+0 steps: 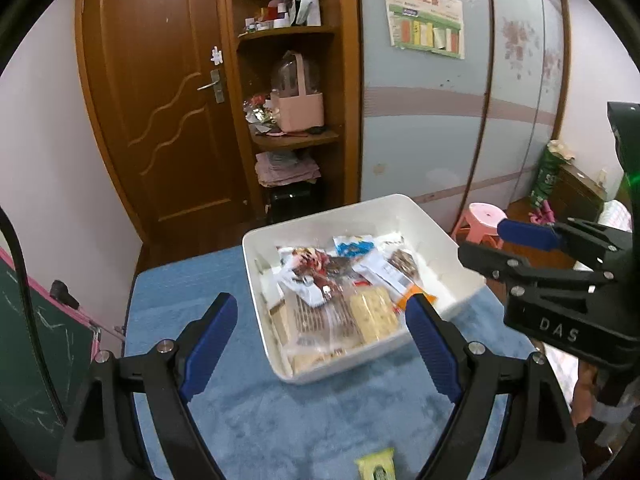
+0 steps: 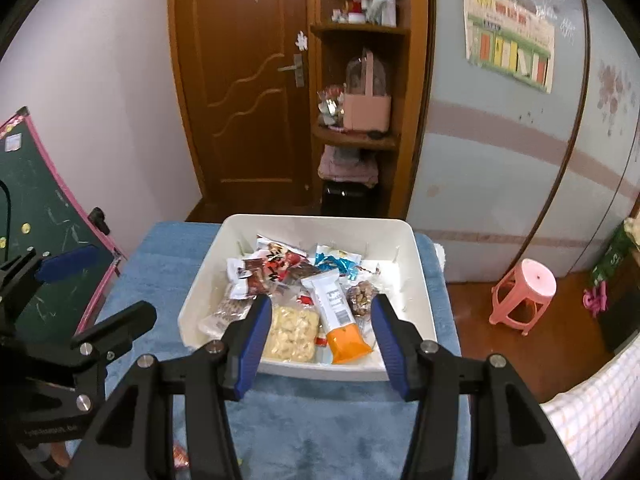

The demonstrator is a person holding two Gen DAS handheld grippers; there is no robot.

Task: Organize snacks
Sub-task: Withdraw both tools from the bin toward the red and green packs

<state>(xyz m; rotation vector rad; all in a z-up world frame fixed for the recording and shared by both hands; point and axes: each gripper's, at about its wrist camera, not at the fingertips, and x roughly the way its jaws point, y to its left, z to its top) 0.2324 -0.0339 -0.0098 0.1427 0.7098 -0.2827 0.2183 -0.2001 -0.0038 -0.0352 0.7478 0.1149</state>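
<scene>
My 2 tongs hang spread and empty — left gripper point(image 1: 320, 336), right gripper point(image 2: 320, 332) — above the blue cloth point(image 1: 180, 312); the snacks point(image 2: 304, 296) lie in the white bin point(image 2: 420, 276), mid-frame.

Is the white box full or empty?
Partly full: several snack packets lie inside the white box, below its rim.

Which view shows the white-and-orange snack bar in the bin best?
Right wrist view. The white-and-orange bar lies near the front of the white bin, seen whole between the open right gripper fingers. In the left wrist view only part of it shows, blurred and partly hidden behind a left gripper finger.
</scene>
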